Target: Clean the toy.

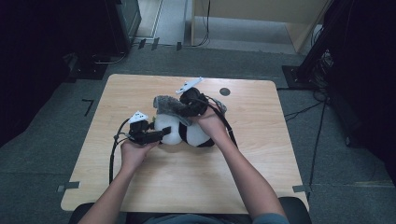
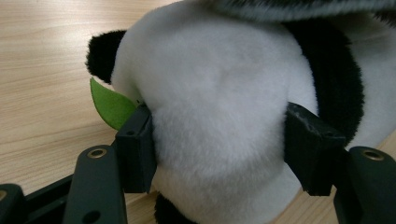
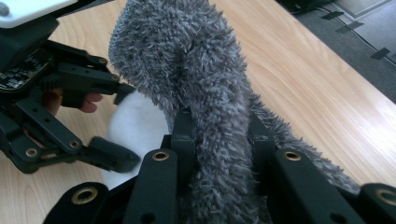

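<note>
A black-and-white plush panda (image 1: 189,134) lies in the middle of the wooden table (image 1: 261,158). My left gripper (image 1: 162,134) comes in from the left, and its jaws press into both sides of the panda's white head (image 2: 219,107). A green felt leaf (image 2: 111,107) sticks out by the left jaw. A grey fuzzy cloth (image 1: 169,104) lies draped over the panda's top. My right gripper (image 1: 183,108) is shut on the grey cloth (image 3: 196,60), which rises between its jaws and hides part of them. The left gripper (image 3: 56,93) and white plush (image 3: 133,128) show beyond.
A small dark round spot (image 1: 225,91) marks the table's far side. Black cables (image 1: 113,151) trail from the grippers across the table. Dark stands and cables (image 1: 322,60) sit on the floor at the right, and bare wood surrounds the panda.
</note>
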`<state>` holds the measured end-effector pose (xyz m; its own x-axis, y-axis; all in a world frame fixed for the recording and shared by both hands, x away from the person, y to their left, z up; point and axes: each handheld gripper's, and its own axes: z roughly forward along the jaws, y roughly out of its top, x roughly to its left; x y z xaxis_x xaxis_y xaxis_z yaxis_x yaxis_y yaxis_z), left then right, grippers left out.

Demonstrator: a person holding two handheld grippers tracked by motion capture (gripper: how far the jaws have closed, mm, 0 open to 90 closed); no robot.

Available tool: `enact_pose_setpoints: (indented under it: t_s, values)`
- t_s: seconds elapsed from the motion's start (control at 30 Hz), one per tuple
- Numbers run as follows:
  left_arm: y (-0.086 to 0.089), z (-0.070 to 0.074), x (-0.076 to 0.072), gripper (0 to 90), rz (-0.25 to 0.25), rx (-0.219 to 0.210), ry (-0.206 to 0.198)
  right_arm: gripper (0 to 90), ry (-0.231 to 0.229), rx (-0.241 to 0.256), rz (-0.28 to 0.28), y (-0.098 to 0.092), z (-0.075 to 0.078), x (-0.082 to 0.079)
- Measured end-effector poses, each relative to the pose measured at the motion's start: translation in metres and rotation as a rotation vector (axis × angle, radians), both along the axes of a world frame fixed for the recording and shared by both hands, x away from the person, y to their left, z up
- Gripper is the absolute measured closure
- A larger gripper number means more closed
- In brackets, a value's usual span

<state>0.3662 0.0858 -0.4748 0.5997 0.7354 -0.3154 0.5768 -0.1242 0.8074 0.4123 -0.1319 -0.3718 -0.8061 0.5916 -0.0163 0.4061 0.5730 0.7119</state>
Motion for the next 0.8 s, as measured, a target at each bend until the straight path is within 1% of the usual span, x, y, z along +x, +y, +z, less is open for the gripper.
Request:
enact_pose_setpoints:
  t_s: [0.03,0.07,0.1,0.13,0.17,0.2,0.23,0.27,0.3,0.33,0.37,0.47,0.5,0.6,0.63,0.67,0.7,0.73,0.77,0.8]
  values:
    - [0.000,0.000,0.000,34.4,0.000,0.000,0.000,70.5,0.006,-0.005,0.013,0.007,-0.004,0.000]
    - [0.000,0.000,0.000,34.4,0.001,0.001,0.000,70.5,0.006,-0.005,0.013,0.007,-0.004,0.000]
    - [0.000,0.000,0.000,34.4,0.003,-0.002,0.003,66.6,0.017,-0.014,0.022,0.013,-0.009,0.002]
    - [0.000,0.000,0.000,34.5,0.003,-0.002,0.003,66.6,0.017,-0.014,0.022,0.013,-0.009,0.002]
    - [0.000,0.000,0.000,34.5,0.003,-0.002,0.002,62.6,0.017,-0.007,0.032,0.014,-0.010,0.002]
    - [0.000,0.000,0.000,34.5,0.003,-0.002,0.001,56.4,0.007,0.010,0.034,0.017,-0.012,0.003]
    - [0.000,0.000,0.000,34.5,0.003,-0.001,0.000,56.3,-0.003,0.021,0.031,0.019,-0.012,0.003]
    - [-0.001,0.000,-0.001,34.5,0.005,-0.001,0.000,59.2,-0.004,0.040,0.035,0.021,-0.012,0.002]
    - [-0.001,0.000,-0.001,34.5,0.006,0.001,0.002,62.2,-0.005,0.046,0.042,0.023,-0.012,0.002]
    - [-0.001,0.000,-0.001,34.6,0.006,0.002,0.003,65.9,-0.012,0.026,0.051,0.028,-0.014,0.001]
    - [0.000,0.000,0.000,34.7,0.007,0.001,0.011,68.9,-0.022,-0.011,0.050,0.032,-0.019,0.000]
    - [0.000,0.000,0.000,34.7,0.003,-0.002,0.010,71.0,-0.028,-0.009,0.040,0.032,-0.023,-0.001]
    - [0.000,0.000,0.000,34.9,0.001,-0.004,0.006,72.8,-0.026,0.003,0.027,0.027,-0.025,-0.002]
    - [-0.001,0.000,0.000,35.4,0.003,-0.002,0.006,73.6,-0.018,0.005,0.015,0.022,-0.025,-0.002]
    - [-0.001,0.000,0.000,36.0,0.006,0.001,0.009,74.0,-0.025,-0.017,0.005,0.016,-0.023,-0.004]
    - [-0.001,0.000,0.000,36.1,0.006,0.001,0.009,74.0,-0.025,-0.017,0.005,0.016,-0.023,-0.004]
    - [-0.001,-0.001,0.001,36.2,0.006,0.003,0.011,74.4,-0.028,-0.038,-0.007,0.009,-0.022,-0.005]
    - [-0.001,-0.001,0.001,36.2,0.006,0.003,0.011,74.4,-0.028,-0.038,-0.007,0.009,-0.022,-0.005]
    - [-0.001,-0.001,0.001,36.2,0.006,0.003,0.010,74.6,-0.029,-0.051,-0.024,0.000,-0.021,-0.007]
    - [-0.001,-0.001,0.001,36.2,0.006,0.003,0.010,74.6,-0.029,-0.051,-0.024,0.000,-0.021,-0.007]
